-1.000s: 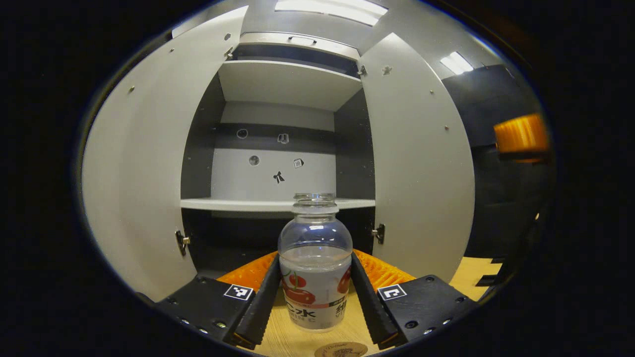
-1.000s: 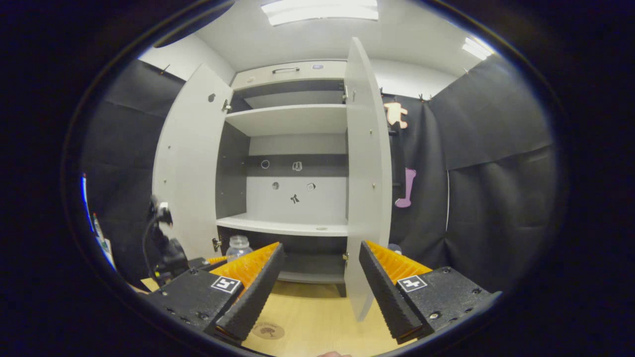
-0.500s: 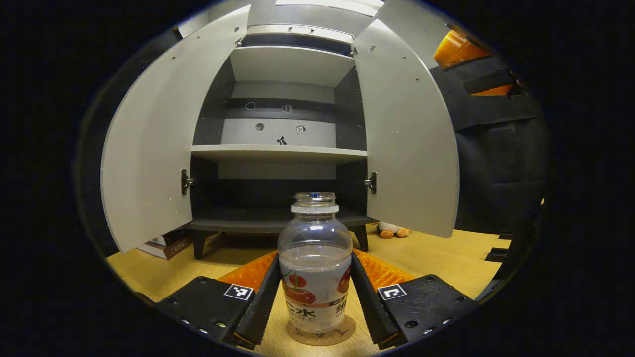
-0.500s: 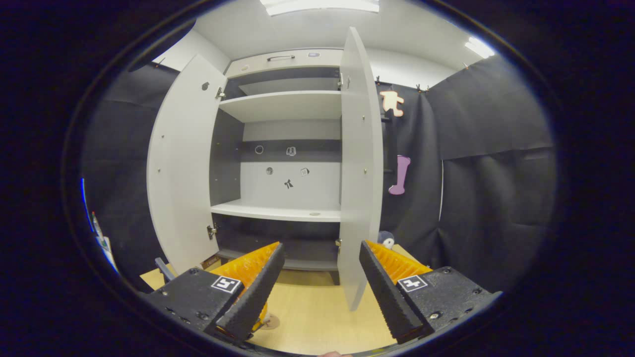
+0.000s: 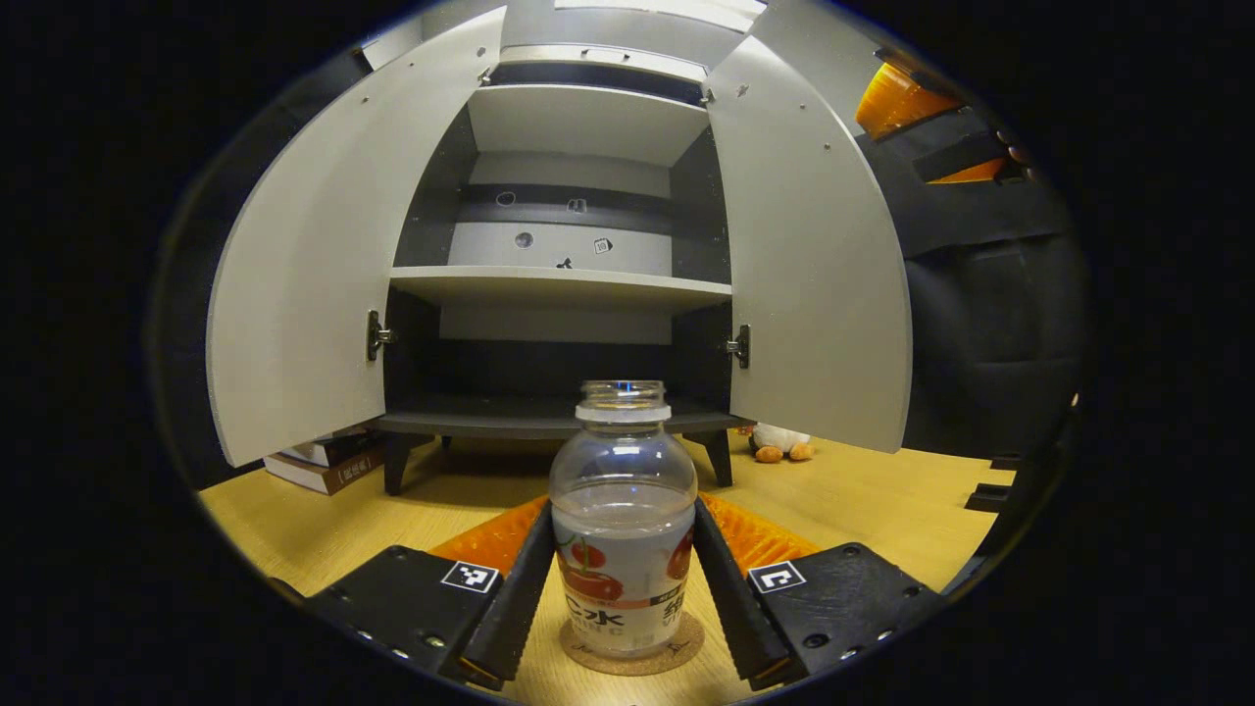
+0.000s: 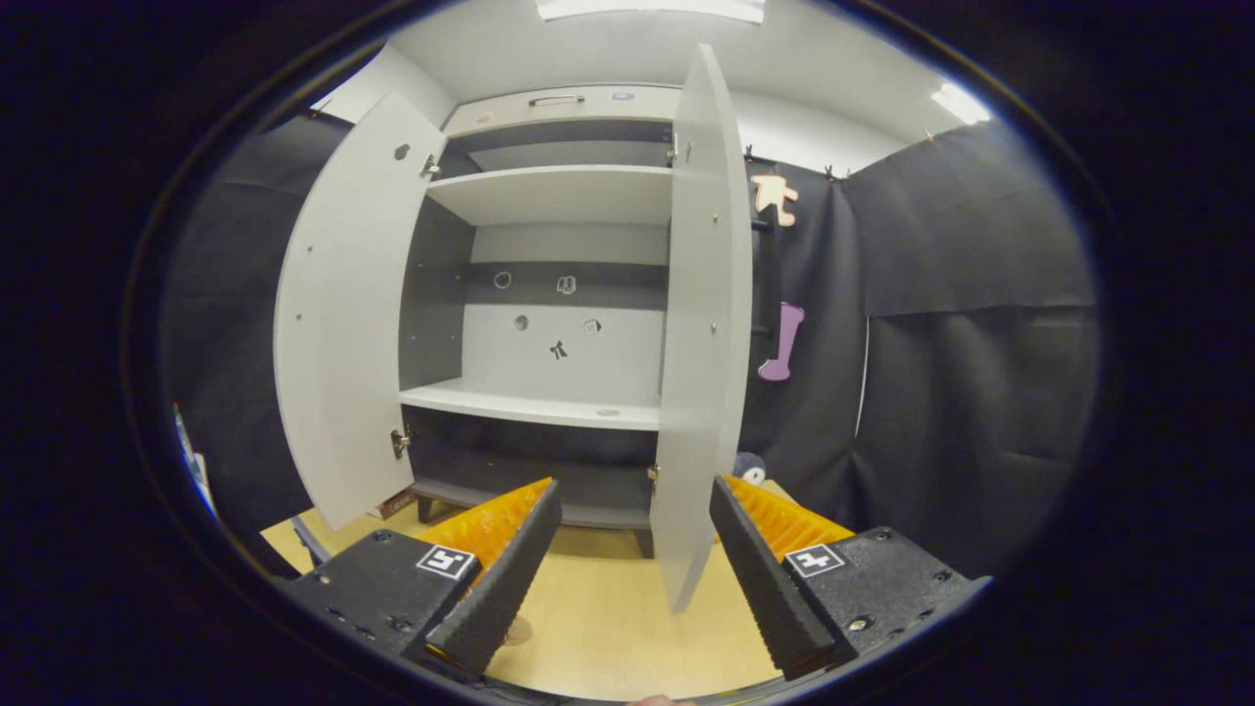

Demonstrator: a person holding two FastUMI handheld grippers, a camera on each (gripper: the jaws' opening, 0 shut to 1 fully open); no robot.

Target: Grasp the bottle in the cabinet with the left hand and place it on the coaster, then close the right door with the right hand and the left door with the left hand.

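Note:
A clear bottle (image 5: 623,520) with a cherry label and no cap stands upright on a round cork coaster (image 5: 678,653) on the wooden table. My left gripper (image 5: 622,512) is shut on the bottle, one finger pressed to each side of its label. Behind it the grey cabinet (image 5: 559,286) has its left door (image 5: 304,284) and right door (image 5: 814,275) wide open. In the right gripper view my right gripper (image 6: 635,487) is open and holds nothing, just in front of the right door's edge (image 6: 701,324). The left door (image 6: 338,314) swings out at the left.
Stacked books (image 5: 324,461) lie on the table (image 5: 882,500) under the left door. A small plush toy (image 5: 779,441) sits by the cabinet's right leg. The other gripper (image 5: 922,127) hangs high at the right. Black cloth walls close in the right side.
My left gripper has come down from the cabinet with the bottle and set it on the coaster. My right gripper has edged closer to the right door's edge.

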